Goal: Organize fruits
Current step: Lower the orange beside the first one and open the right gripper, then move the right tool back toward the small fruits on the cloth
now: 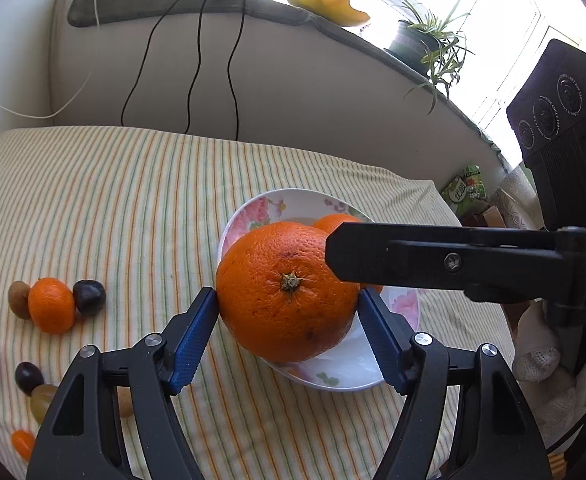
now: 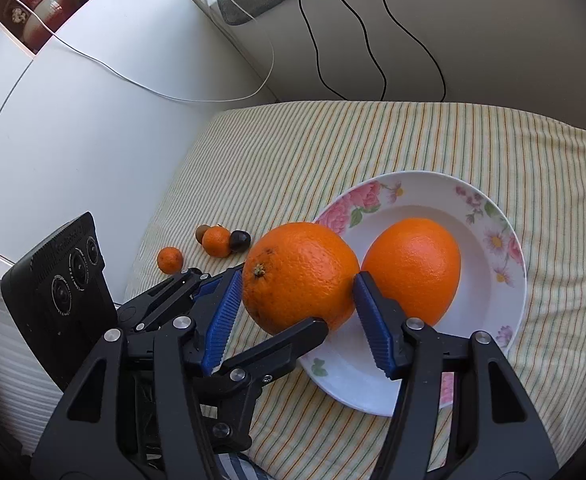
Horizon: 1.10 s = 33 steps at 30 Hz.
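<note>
My left gripper (image 1: 289,300) is shut on a large orange (image 1: 289,292) and holds it over the near rim of a white floral plate (image 1: 253,210). A second orange (image 1: 333,222) lies in the plate behind it. In the right wrist view the held orange (image 2: 299,276) sits between my right gripper's blue pads (image 2: 221,312), which stand apart beside it; the right gripper (image 2: 293,308) is open. The second orange (image 2: 413,268) rests in the plate (image 2: 489,312). The left gripper (image 2: 281,344) reaches in from the lower left.
Small mandarins (image 1: 51,304), dark grapes (image 1: 89,296) and other small fruits (image 1: 19,300) lie on the striped cloth (image 1: 133,200) at the left. Cables (image 1: 197,60) hang down the wall behind. A potted plant (image 1: 425,48) stands on the sill.
</note>
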Each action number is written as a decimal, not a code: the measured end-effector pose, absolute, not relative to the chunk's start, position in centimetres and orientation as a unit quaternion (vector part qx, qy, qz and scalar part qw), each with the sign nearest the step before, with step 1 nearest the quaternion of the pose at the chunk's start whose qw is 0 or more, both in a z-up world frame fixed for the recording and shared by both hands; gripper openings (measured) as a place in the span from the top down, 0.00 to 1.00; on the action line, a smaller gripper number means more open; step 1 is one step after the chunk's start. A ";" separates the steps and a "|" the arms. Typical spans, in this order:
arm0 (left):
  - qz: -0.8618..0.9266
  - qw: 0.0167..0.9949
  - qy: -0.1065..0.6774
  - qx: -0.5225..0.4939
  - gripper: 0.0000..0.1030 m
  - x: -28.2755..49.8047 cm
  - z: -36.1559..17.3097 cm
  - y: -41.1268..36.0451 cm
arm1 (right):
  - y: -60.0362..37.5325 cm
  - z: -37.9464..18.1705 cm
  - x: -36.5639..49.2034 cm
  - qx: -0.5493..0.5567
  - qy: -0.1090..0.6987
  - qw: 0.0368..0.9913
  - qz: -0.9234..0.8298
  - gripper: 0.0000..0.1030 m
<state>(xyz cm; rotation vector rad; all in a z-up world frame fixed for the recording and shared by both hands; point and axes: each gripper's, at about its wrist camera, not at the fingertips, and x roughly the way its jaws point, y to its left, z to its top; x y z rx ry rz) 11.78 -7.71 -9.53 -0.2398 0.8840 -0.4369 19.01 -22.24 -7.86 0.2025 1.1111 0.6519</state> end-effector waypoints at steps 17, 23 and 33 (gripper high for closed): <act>-0.200 0.889 0.401 -0.091 0.32 9.6 -8.1 -7.1 | -23.6 -6.6 17.5 0.092 0.487 0.815 0.300 0.40; -0.197 0.895 0.390 -0.086 0.32 9.0 -7.4 -7.0 | -24.2 -6.5 16.7 0.099 0.473 0.823 0.299 0.40; -0.175 0.910 0.369 -0.067 0.30 7.6 -6.6 -6.2 | -24.3 -6.0 14.8 0.078 0.438 0.847 0.292 0.32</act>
